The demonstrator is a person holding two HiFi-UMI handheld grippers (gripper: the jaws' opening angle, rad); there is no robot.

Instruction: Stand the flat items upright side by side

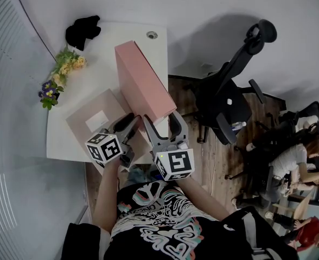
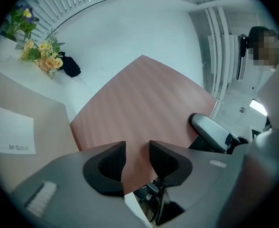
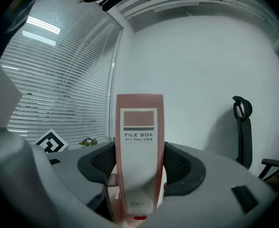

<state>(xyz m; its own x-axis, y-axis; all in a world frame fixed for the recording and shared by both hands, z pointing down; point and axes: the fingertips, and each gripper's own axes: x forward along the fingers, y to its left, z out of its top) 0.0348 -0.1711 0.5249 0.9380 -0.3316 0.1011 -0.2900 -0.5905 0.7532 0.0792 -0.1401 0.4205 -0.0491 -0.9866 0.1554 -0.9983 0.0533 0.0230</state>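
Right gripper [image 1: 161, 123] clamps one upright file box [image 1: 143, 80]; one flat box [image 1: 81, 121] alongside.

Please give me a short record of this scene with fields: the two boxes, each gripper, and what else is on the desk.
upright box: pink, standing, its spine between the right gripper's pads
flat box: lies on the desk, label up, left of the upright box
right gripper: shut on the upright box
left gripper: open, nothing between its pads
also on desk: flowers and a black item at the far side
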